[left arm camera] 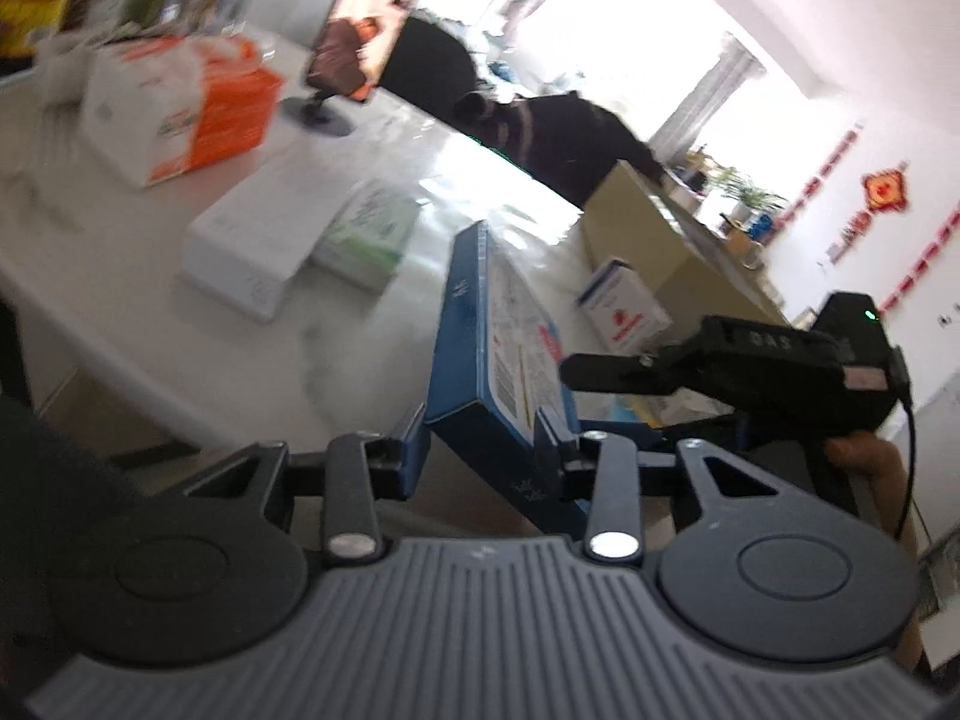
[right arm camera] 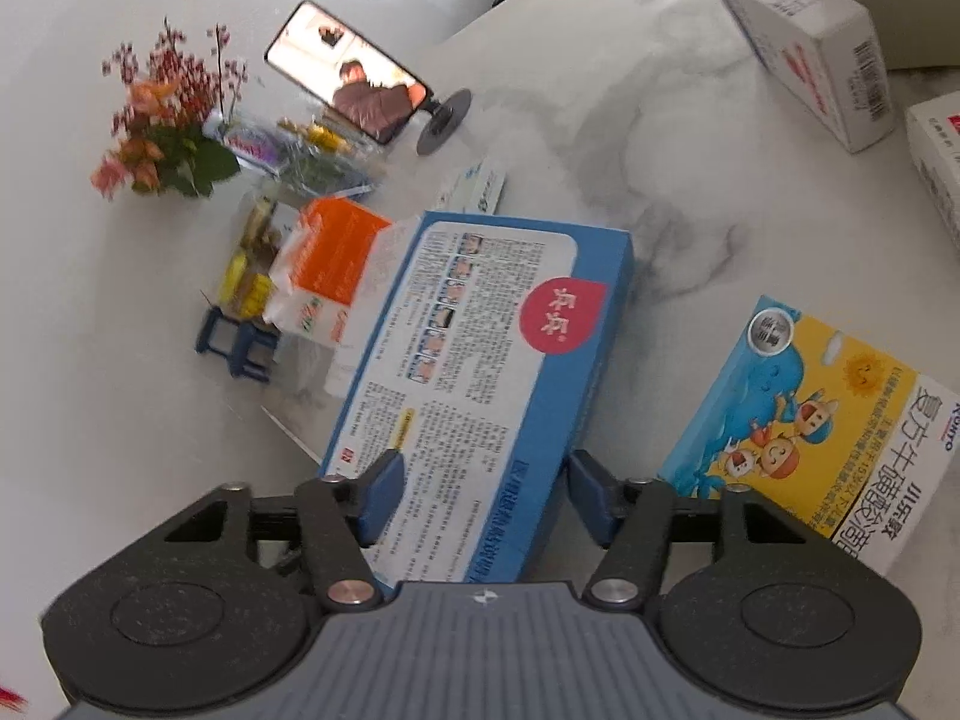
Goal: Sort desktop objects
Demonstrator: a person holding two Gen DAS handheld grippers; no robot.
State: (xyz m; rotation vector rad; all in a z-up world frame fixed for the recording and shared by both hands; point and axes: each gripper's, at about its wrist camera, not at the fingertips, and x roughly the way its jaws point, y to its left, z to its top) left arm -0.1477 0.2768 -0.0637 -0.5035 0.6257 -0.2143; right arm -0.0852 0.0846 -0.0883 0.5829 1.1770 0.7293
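1. Two tongs met on one blue box point(right arm camera: 480, 372), lower centre, tilted above the counter point(right arm camera: 660, 180).
2. Left tongs point(left arm camera: 486, 438) clamped its thin edge; right tongs point(right arm camera: 477, 489) straddled it, half-wide, grip unclear.
3. Prob. light, stiff card w/ slick finish: pinch narrow edges.

Blown-out window glare, motion blur

My right hand-held gripper point(right arm camera: 480, 495) has the big flat blue cardboard box point(right arm camera: 480, 360) between its blue fingers point(right arm camera: 384, 495). A yellow cartoon box point(right arm camera: 822, 438) lies beside it on the white marble worktop point(right arm camera: 660, 150).
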